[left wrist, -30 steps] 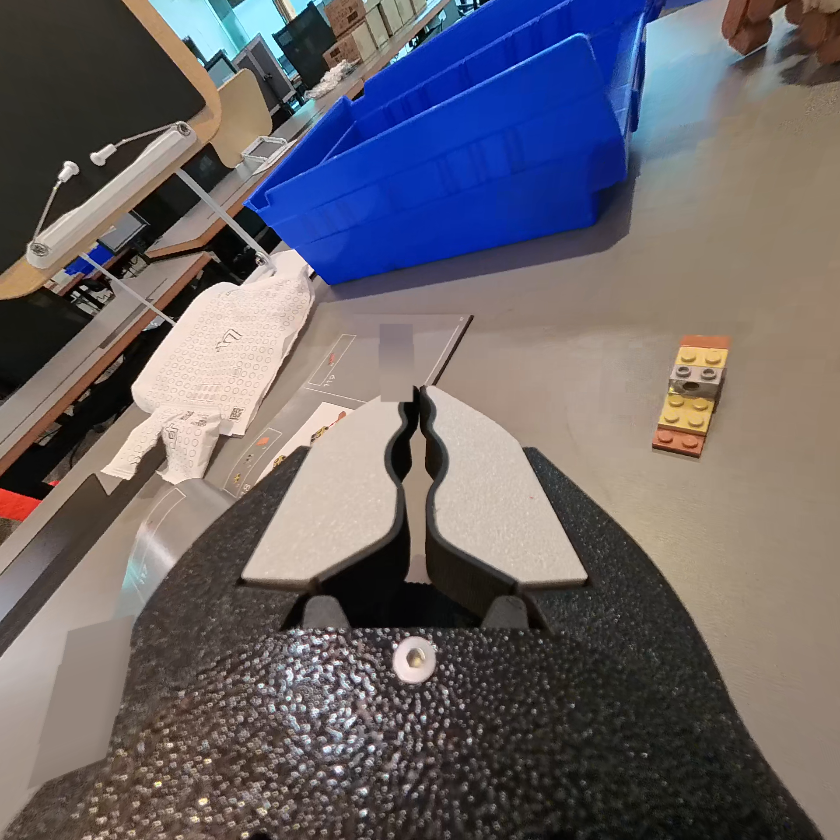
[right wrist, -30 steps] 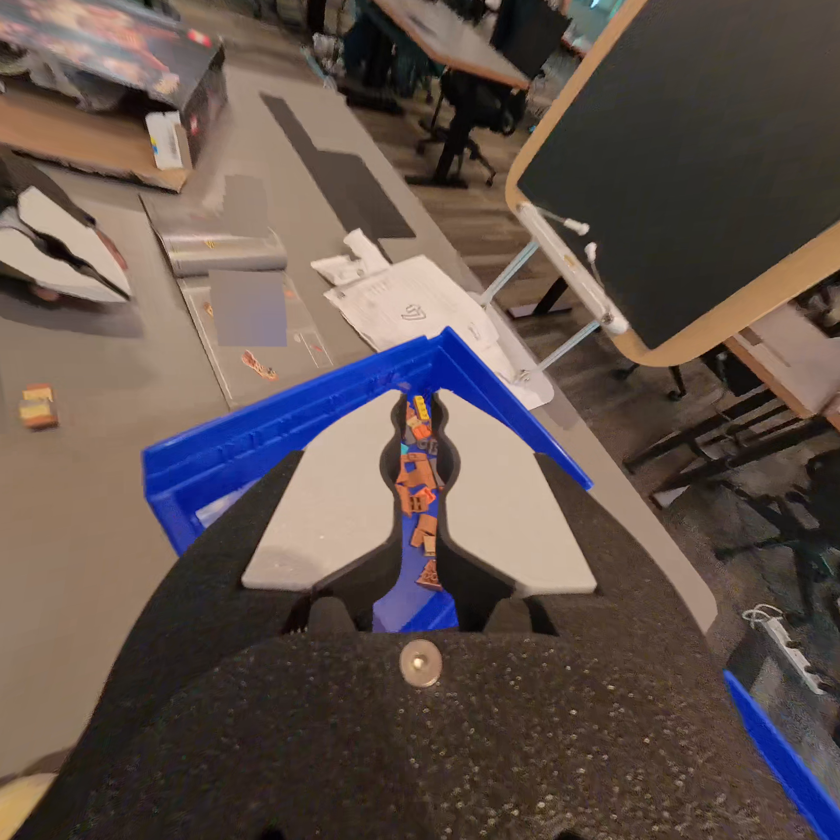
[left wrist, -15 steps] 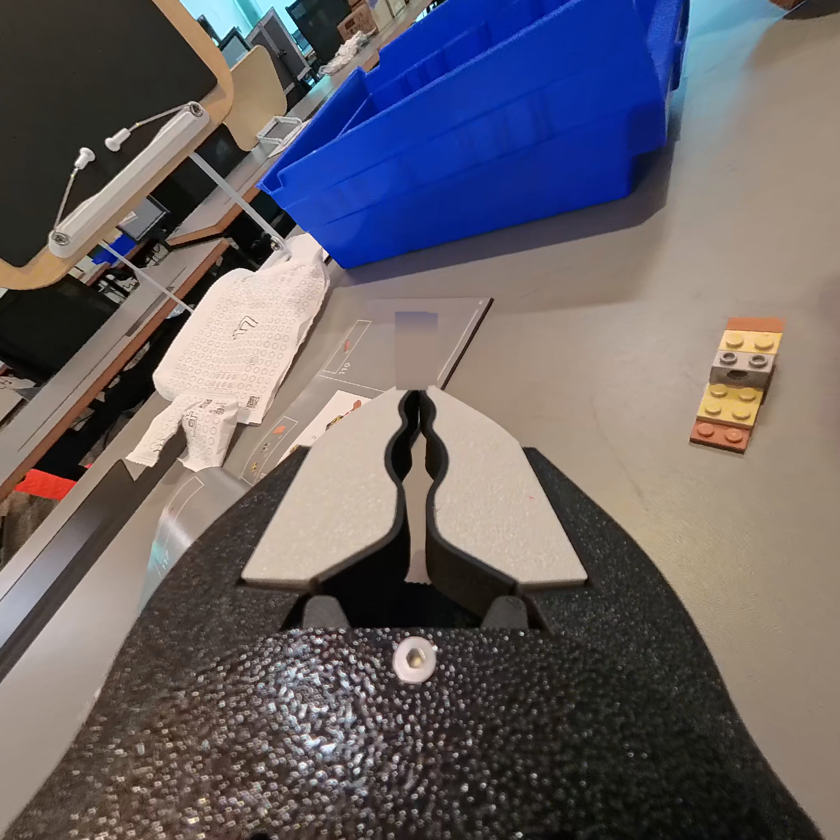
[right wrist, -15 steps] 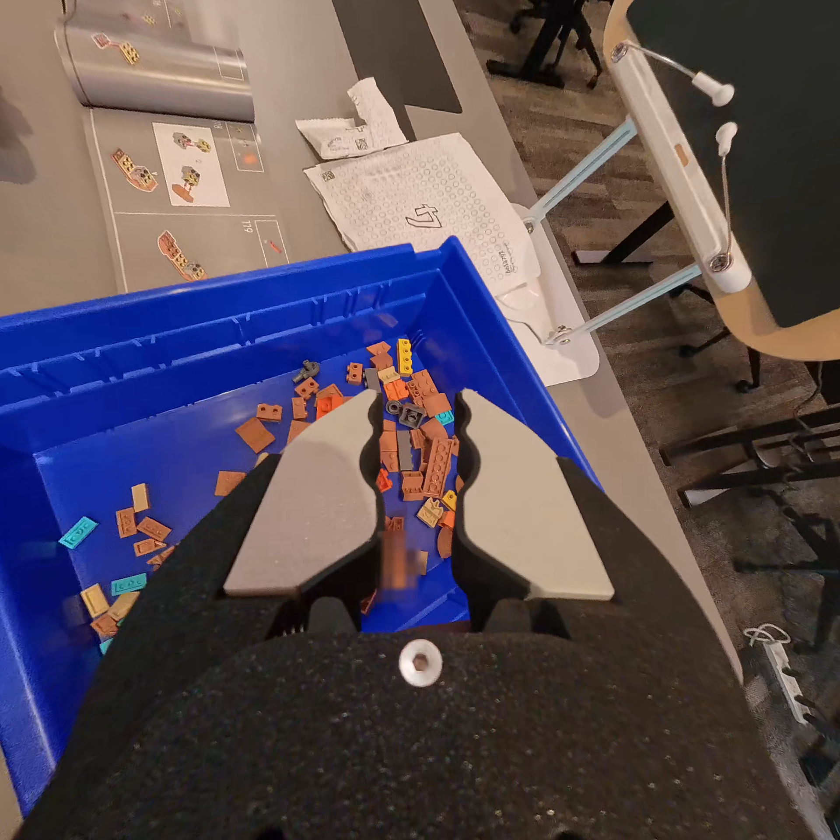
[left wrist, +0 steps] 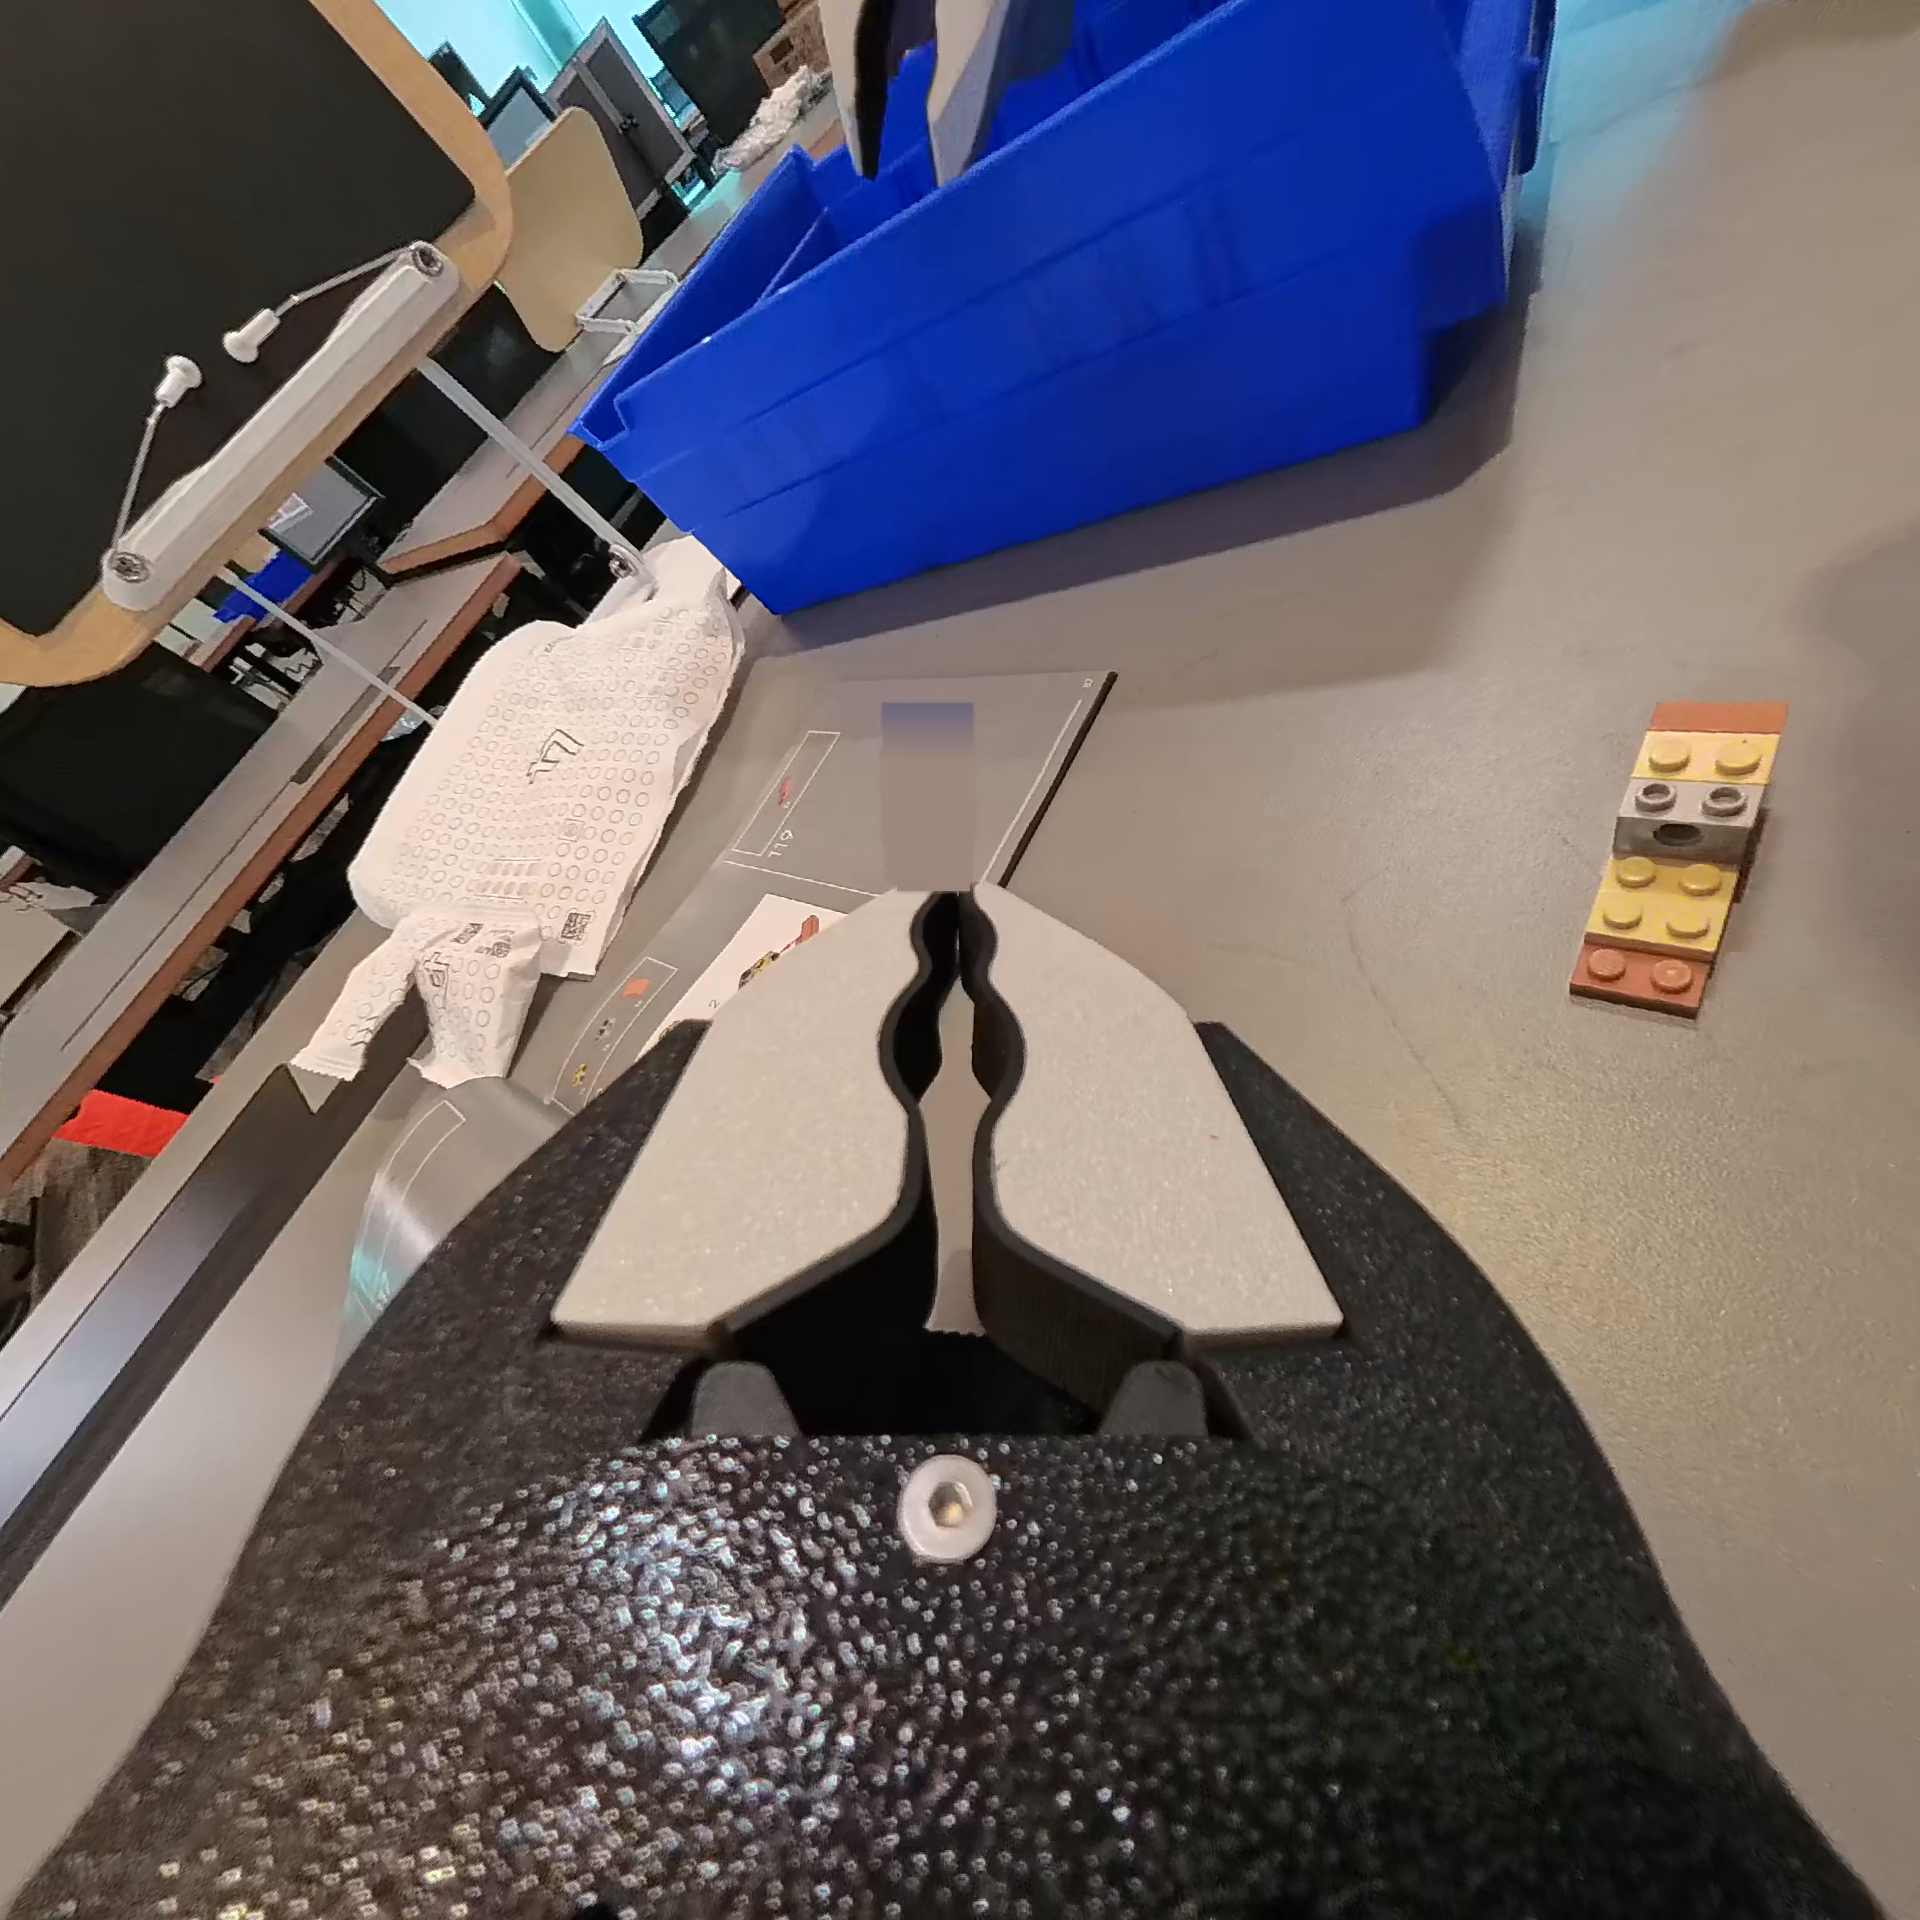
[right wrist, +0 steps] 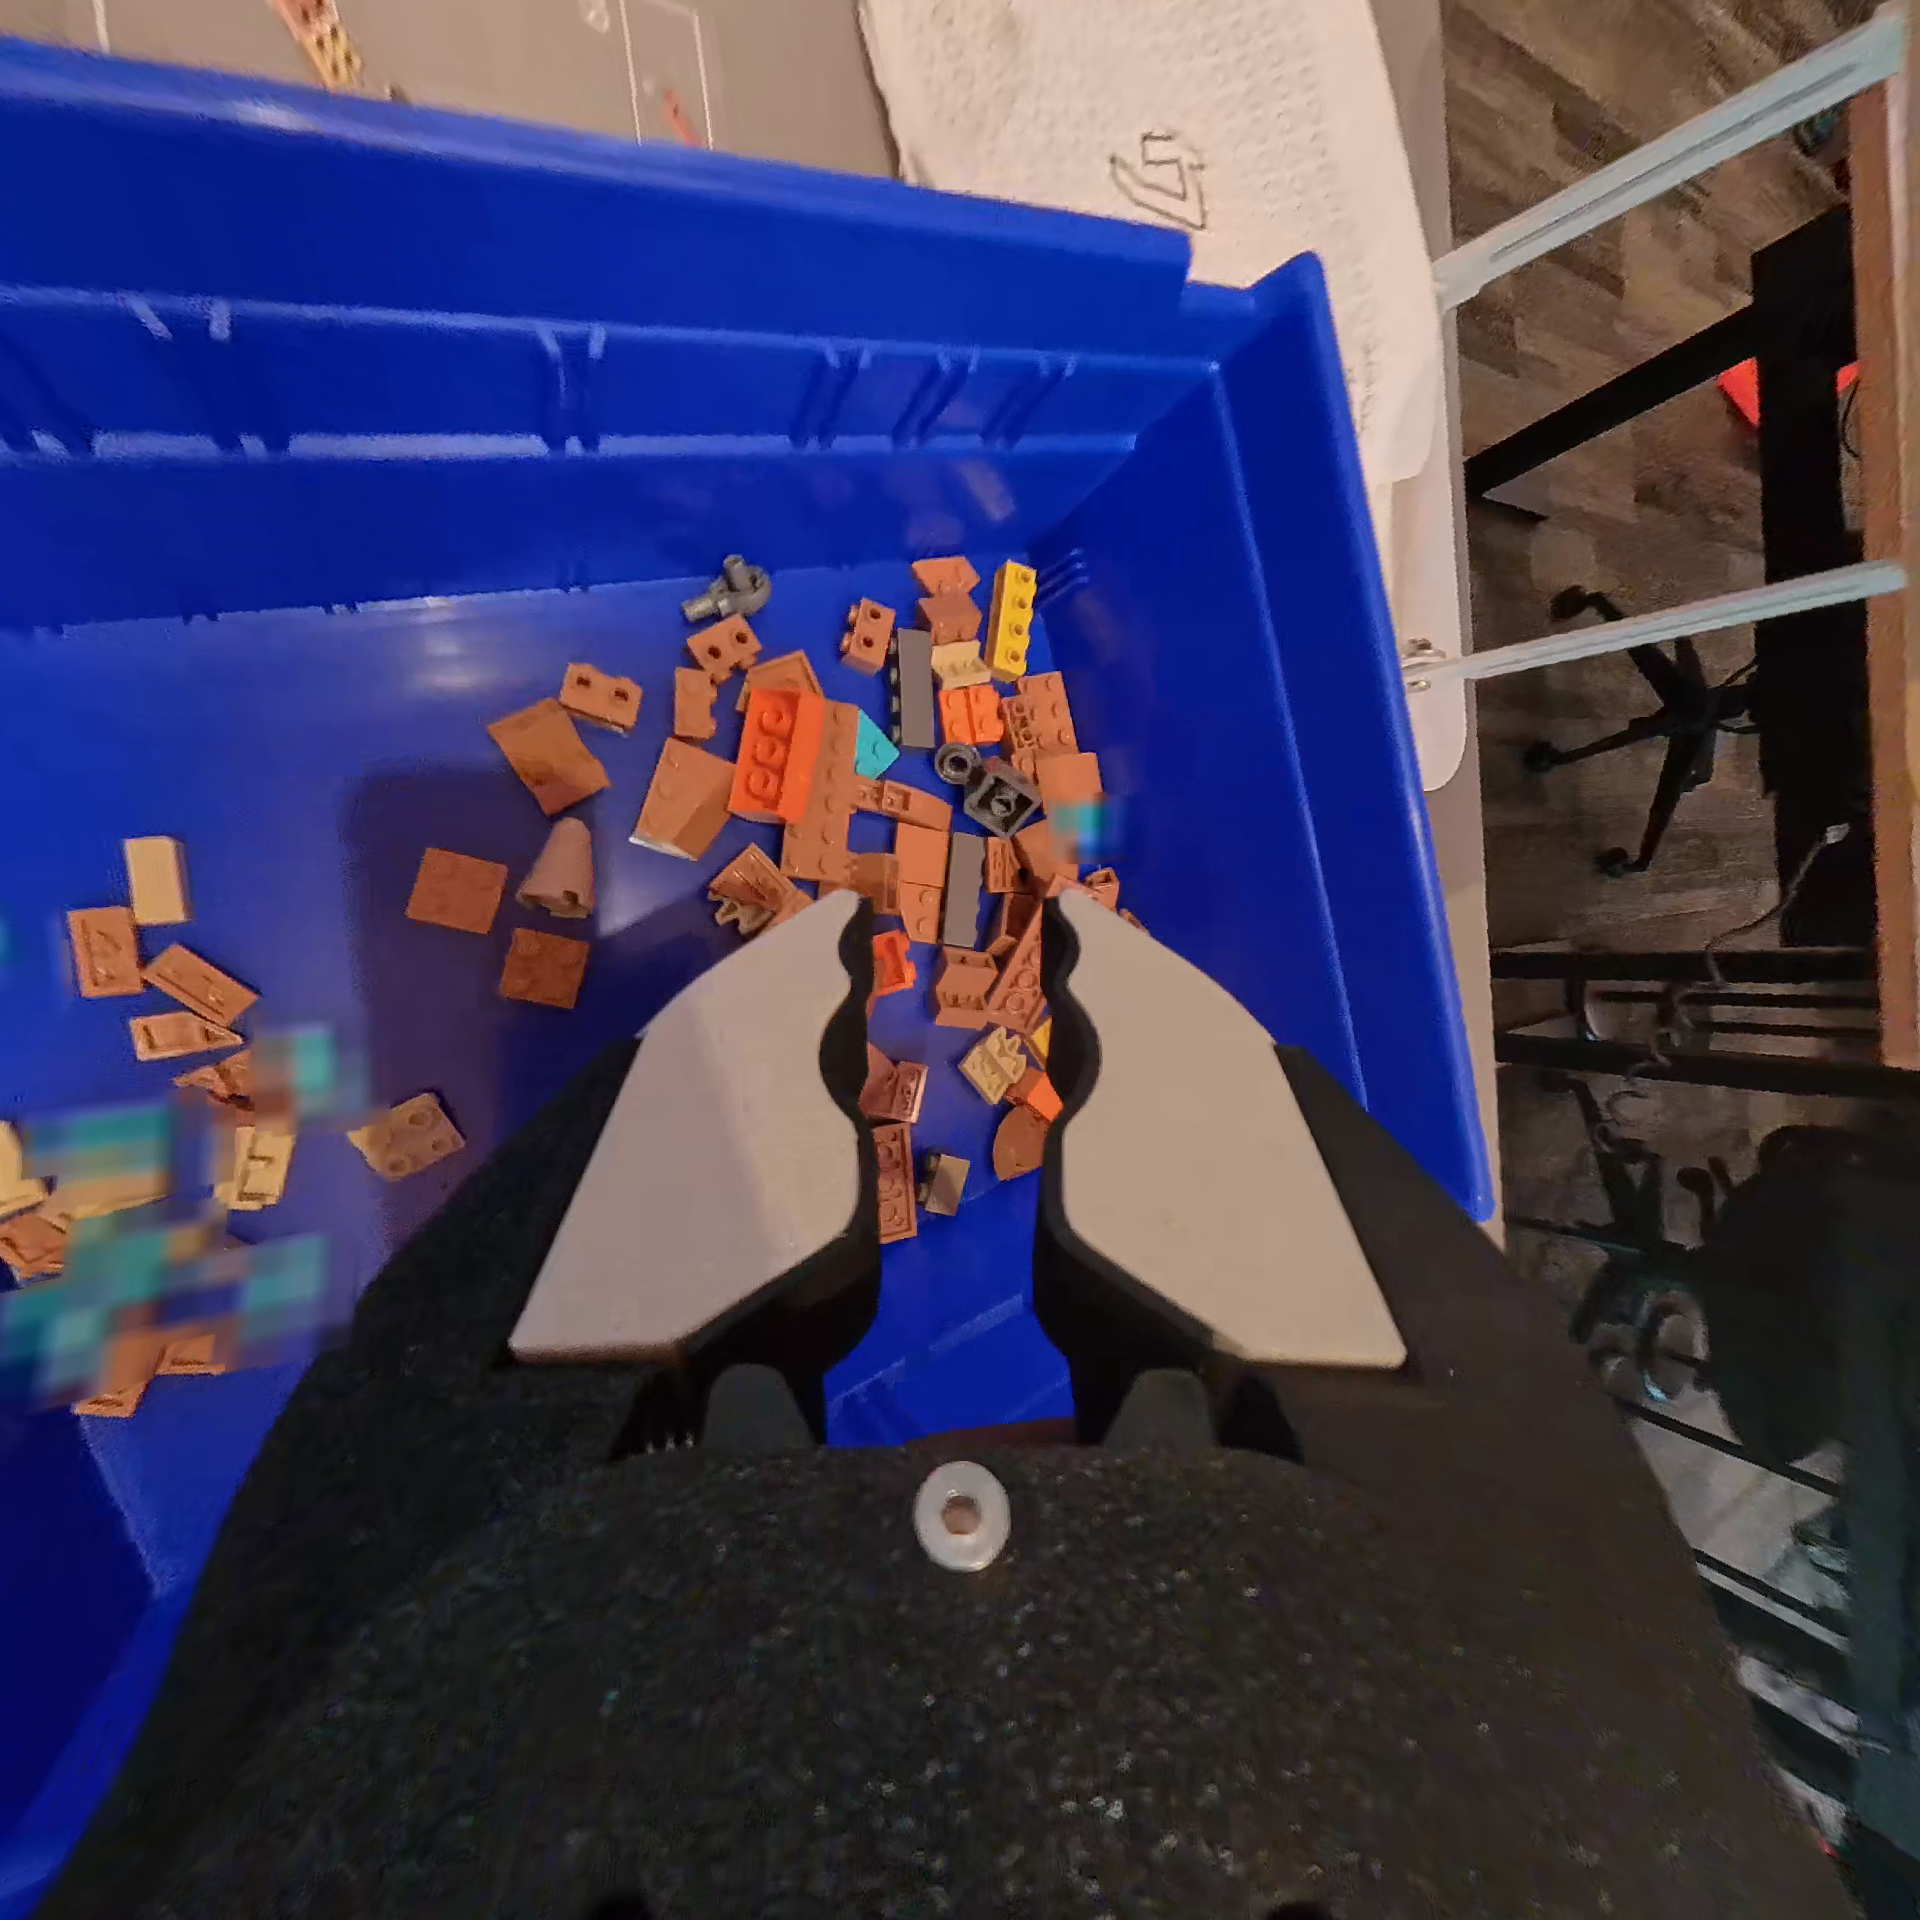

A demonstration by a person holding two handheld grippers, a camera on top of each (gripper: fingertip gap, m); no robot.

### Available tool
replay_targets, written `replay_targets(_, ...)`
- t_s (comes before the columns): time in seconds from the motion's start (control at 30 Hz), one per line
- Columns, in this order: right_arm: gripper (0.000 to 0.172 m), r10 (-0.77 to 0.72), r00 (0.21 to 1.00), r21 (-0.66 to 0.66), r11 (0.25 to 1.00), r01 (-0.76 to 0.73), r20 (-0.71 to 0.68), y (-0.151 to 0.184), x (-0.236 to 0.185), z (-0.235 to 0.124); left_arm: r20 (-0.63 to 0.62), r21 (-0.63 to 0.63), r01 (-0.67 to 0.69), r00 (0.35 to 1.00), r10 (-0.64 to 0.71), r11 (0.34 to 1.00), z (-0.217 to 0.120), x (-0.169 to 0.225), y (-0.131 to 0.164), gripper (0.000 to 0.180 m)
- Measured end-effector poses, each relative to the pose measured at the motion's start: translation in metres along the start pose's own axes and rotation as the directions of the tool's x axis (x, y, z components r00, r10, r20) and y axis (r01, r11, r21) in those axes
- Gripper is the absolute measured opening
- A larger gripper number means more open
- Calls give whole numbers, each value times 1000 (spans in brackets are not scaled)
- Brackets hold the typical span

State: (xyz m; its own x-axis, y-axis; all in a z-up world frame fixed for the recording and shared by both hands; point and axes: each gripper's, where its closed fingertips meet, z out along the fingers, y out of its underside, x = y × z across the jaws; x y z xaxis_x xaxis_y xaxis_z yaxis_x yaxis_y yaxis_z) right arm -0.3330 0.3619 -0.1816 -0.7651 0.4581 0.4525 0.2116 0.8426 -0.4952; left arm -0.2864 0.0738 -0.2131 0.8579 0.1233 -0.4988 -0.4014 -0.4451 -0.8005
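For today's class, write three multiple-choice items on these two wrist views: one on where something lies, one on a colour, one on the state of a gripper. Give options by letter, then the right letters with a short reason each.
1. Where does the small stack of yellow, grey and brown toy bricks lie?
A. on the grey tabletop, right of the left gripper
B. inside the bin
C. on the white printed paper bag

2. What colour is the plastic bin holding the loose toy bricks?
A. red
B. blue
C. green

3. How do the fingers of the right gripper stand?
A. shut on a brick
B. shut on nothing
C. apart, above the loose bricks

Answers:
1 A: the stack sits on bare tabletop, apart from the bin.
2 B: the bin's walls and floor are blue.
3 C: a clear gap shows between the fingertips, with bricks seen through it.
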Motion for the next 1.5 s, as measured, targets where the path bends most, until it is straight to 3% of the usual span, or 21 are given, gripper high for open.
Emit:
replay_targets(0.2, 31, -165, 976, -115, 982, 149, -142, 6, 25, 4, -8, 1, -3, 1000, 3, 1000, -1, 2, 0, 0)
replay_targets(0.47, 31, -391, 920, -185, 904, 386, 7, 14, 6, 22, -2, -18, -10, 1000, 10, 1000, 1, 1, 2, 0)
replay_targets(0.7, 31, -356, 934, -75, 931, 357, 26, 4, 2, 21, 1, -30, -18, 1000, 19, 999, 2, 1, 4, 0)
replay_targets(0.8, 20, -319, 948, -20, 948, 319, 0, -7, 10, 19, 3, -30, -20, 1000, 20, 999, 2, 1, 4, 0)
replay_targets(0.87, 11, -271, 961, 27, 962, 270, 53, -19, 13, 26, 11, -35, -20, 1000, 20, 999, 2, -1, 6, 0)
replay_targets(1.03, 9, -209, 954, -85, 969, 232, 213, -20, 14, 66, 10, -33, -22, 1000, 22, 999, 2, -1, 5, 0)
replay_targets(1.5, 10, -182, 948, -235, 940, 246, 262, 7, 20, 109, 4, -31, -29, 1000, 30, 999, 2, 0, 5, 0)
